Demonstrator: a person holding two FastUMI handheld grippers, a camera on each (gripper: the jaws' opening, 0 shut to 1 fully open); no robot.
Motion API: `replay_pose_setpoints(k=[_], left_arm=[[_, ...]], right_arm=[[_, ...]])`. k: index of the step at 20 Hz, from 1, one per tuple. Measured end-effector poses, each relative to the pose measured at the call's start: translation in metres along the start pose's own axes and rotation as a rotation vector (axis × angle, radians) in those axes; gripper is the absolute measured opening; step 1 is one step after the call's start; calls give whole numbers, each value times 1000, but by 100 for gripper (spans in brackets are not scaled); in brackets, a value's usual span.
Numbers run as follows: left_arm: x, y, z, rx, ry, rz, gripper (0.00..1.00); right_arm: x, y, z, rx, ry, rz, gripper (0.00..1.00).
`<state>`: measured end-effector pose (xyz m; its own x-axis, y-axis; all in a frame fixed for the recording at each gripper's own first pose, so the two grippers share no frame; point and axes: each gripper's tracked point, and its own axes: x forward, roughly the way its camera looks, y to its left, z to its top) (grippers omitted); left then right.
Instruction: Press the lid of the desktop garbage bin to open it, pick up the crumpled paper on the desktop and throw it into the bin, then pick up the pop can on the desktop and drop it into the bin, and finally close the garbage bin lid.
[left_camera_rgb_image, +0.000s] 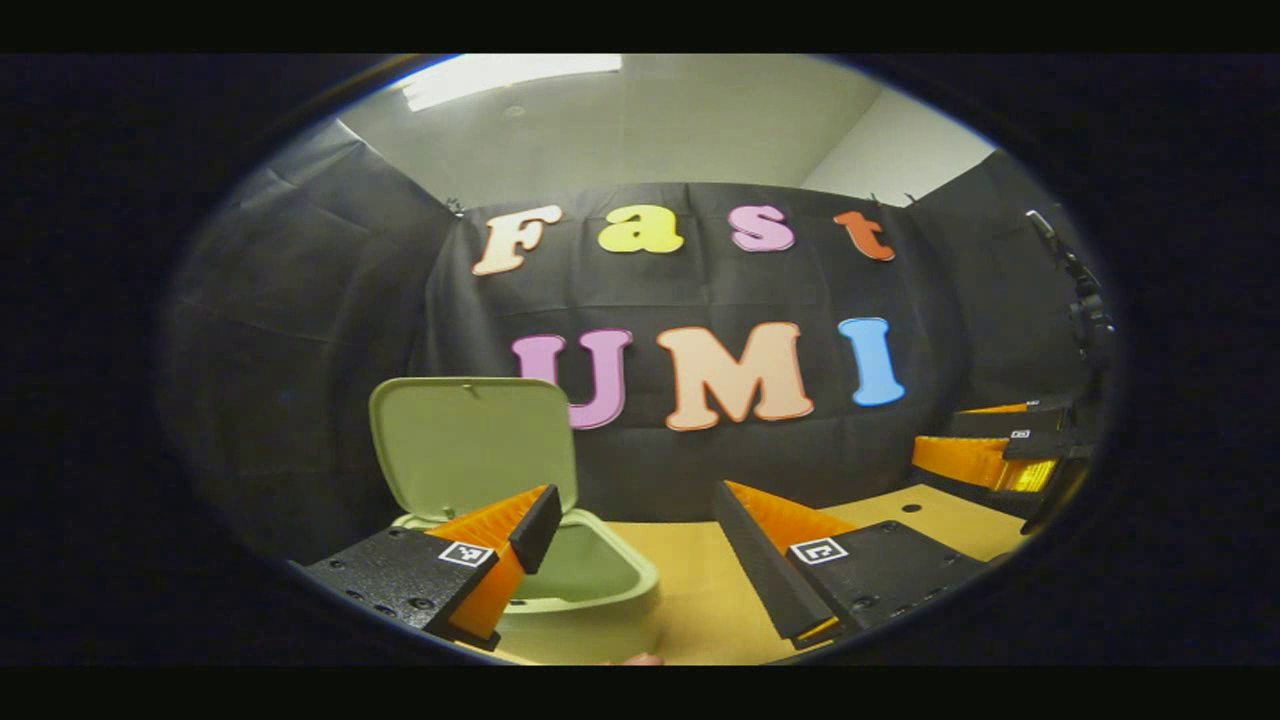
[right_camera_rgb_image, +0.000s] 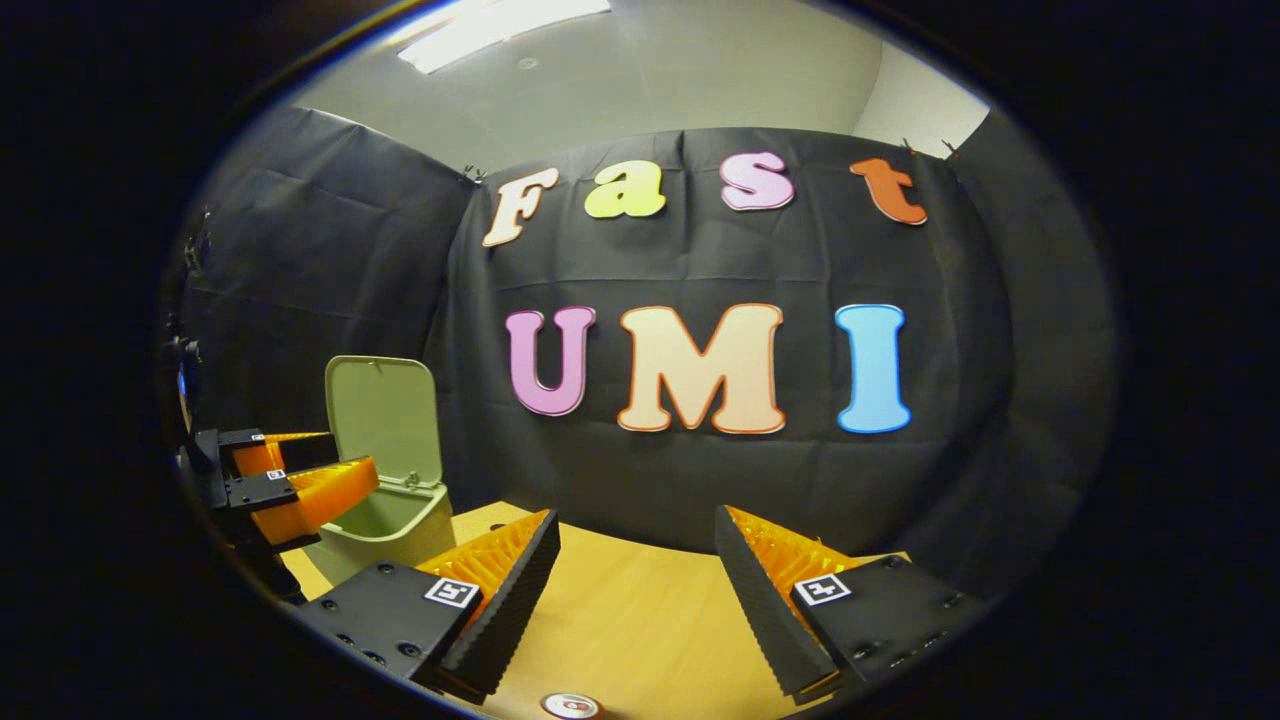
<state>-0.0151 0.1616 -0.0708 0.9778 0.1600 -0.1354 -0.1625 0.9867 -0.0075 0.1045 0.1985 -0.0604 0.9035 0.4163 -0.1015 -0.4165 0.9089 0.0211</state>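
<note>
Left gripper view: the left hand-held gripper (left_camera_rgb_image: 632, 535) is wide open, holding nothing, above the open bin (left_camera_rgb_image: 590, 580) at lower left. Right gripper view: the right hand-held gripper (right_camera_rgb_image: 637, 562) is wide open and empty over the worktop (right_camera_rgb_image: 620, 610), with the can (right_camera_rgb_image: 572, 706) at the bottom edge.

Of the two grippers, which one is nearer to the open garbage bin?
The left gripper: in its own view its left finger overlaps the garbage bin, whose lid stands up. The right gripper hangs over bare desktop, above the pop can.

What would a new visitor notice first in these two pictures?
The pale green bin stands at the left of the wooden table, its lid raised upright. The left tongs hang open beside its rim, and the right tongs are open above the table. A can top peeks in at the bottom of the right gripper view.
</note>
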Motion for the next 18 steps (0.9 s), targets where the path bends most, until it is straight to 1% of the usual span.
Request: replay_pose_setpoints(k=[1, 4, 7, 8, 12, 13, 14, 18], left_arm=[[2, -17, -3, 1, 11, -39, 93], [3, -66, -27, 18, 80, -165, 92], [-5, -107, -68, 27, 183, -255, 92], [-9, -118, -83, 25, 216, -270, 92], [-28, -152, -143, -25, 355, -304, 92], [-35, -160, -156, -43, 389, -310, 94], [-39, -167, -170, -68, 417, -312, 93], [-47, -176, -209, -117, 487, -265, 93]], right_arm=[[-5, -12, -3, 3, 4, -18, 98], [-26, -50, -10, 18, 22, -73, 98], [-43, -81, -19, 35, 41, -118, 98], [-47, -89, -23, 34, 49, -129, 98], [-65, -117, -38, -2, 90, -164, 98], [-72, -126, -44, -20, 113, -167, 98], [-77, -129, -48, -27, 126, -165, 98], [-92, -150, -58, -60, 163, -166, 98]])
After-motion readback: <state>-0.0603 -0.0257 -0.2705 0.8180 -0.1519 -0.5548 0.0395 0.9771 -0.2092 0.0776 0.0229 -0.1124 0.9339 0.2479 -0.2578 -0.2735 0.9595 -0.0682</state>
